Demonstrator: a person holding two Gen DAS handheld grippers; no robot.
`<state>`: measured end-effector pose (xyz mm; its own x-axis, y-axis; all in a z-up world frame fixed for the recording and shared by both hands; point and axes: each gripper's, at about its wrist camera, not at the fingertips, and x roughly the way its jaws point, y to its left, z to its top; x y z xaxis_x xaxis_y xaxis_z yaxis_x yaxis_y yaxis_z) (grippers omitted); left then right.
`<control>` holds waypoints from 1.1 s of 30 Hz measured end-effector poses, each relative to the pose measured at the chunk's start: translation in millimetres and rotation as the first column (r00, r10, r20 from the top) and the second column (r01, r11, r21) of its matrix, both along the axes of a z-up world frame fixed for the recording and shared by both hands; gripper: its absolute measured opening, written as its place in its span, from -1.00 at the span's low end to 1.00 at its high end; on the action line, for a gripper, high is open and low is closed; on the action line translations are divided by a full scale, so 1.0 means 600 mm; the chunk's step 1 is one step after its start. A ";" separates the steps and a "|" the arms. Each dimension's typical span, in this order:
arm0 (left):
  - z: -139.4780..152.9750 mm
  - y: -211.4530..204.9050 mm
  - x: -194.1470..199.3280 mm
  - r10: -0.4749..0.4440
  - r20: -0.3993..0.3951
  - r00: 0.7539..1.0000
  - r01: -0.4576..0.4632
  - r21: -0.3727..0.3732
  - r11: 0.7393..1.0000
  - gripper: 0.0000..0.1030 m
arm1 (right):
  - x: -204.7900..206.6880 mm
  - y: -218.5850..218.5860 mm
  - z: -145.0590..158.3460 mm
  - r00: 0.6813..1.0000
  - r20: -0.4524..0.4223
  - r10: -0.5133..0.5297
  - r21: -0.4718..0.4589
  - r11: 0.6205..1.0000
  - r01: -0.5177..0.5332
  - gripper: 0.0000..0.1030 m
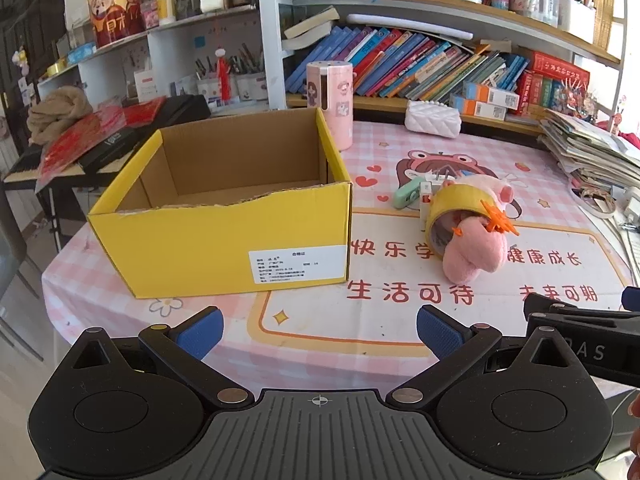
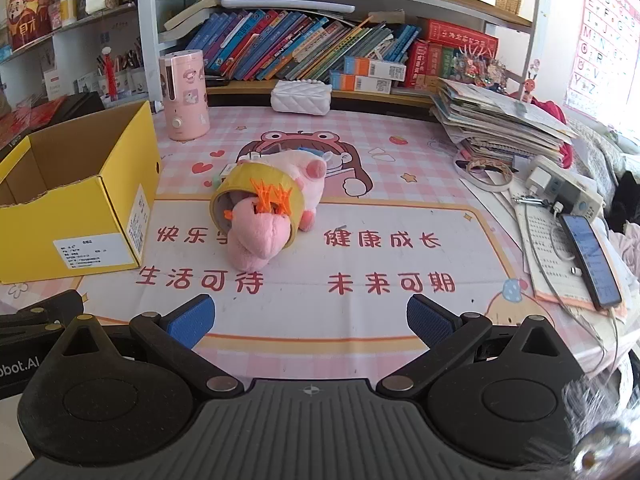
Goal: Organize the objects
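Yellow corrugated cardboard box (image 1: 224,216), open-topped, nothing visible inside; seen from the left wrist it stands on the pink checked table mat (image 1: 360,320), ahead and left of the left gripper (image 1: 319,332), whose blue-padded jaws are spread wide on nothing. To the box's right, well apart from those jaws: a pink plush toy (image 1: 476,248) threaded through a yellow tape roll (image 1: 452,204), orange clips (image 1: 496,220) on top, a mint-green item (image 1: 408,194) and a small white item behind. Right wrist view: right gripper (image 2: 310,320) likewise agape and empty, the plush toy (image 2: 260,240) and tape roll (image 2: 256,188) straight ahead, near but not between the jaws; box (image 2: 80,200) off to the left. Risk, as judged: the pile is entangled, so seizing the plush may drag the roll and scatter the clips; soft fabric may slip from the pads; the phone (image 2: 592,256) and cables at right could snag a wide sweep.
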<state>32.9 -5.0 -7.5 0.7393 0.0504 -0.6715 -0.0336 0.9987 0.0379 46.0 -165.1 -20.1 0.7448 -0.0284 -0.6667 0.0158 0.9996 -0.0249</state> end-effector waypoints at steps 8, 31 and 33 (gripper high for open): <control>0.000 -0.022 0.022 0.014 0.004 1.000 -0.014 -0.001 1.000 1.00 | 0.033 -0.023 0.007 1.000 0.015 0.013 0.016 1.000 -0.013 1.00; -0.023 -0.129 0.101 -0.021 -0.022 1.000 0.020 -0.057 0.998 0.77 | 0.145 -0.136 0.021 0.989 0.095 0.112 0.174 0.977 -0.127 1.00; -0.028 -0.141 0.112 -0.043 -0.036 0.998 0.040 -0.056 0.998 0.64 | 0.152 -0.148 0.023 0.988 0.111 0.105 0.183 0.975 -0.124 0.96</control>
<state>99.9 -89.8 -24.1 0.7141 -0.0181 -0.6998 0.0083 0.9998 -0.0173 137.3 -254.1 -6.3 0.7986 0.1807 -0.5742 -0.1066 0.9813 0.1605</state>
